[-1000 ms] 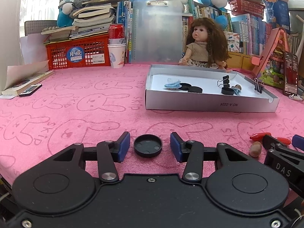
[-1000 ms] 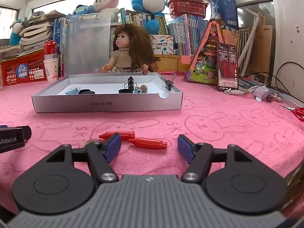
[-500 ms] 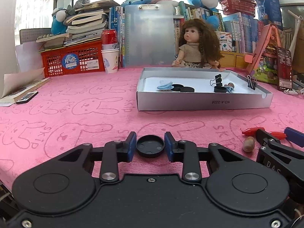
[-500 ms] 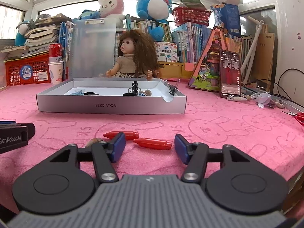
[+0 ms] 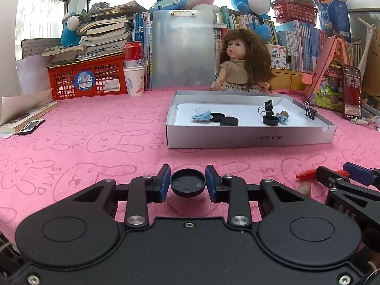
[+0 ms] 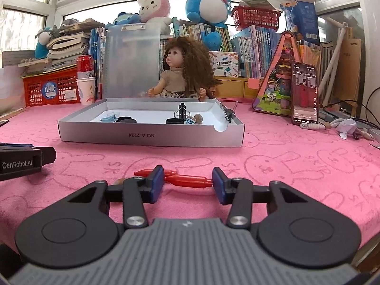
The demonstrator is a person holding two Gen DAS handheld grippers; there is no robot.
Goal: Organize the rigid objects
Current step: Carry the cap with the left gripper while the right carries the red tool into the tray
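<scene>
Two grippers low over pink rabbit-print cloth (image 5: 99, 142). Left gripper (image 5: 188, 182): blue pads pinching black round cap (image 5: 188, 182) from both sides, cap just off the cloth. Right gripper (image 6: 188, 183): jaws just closing, right pad at tip of red pen-like piece (image 6: 190, 180), left pad over its other end; firm pressure unclear. Second red piece (image 6: 143, 173) beside it. Beyond, grey shallow box (image 6: 152, 135) holding black caps, binder clips, blue clips.

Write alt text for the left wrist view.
The left gripper is shut on a round black cap just above a pink bunny-print cloth. Beyond sits a shallow grey box holding black caps, binder clips and a blue hair claw, with a doll behind it.
</scene>
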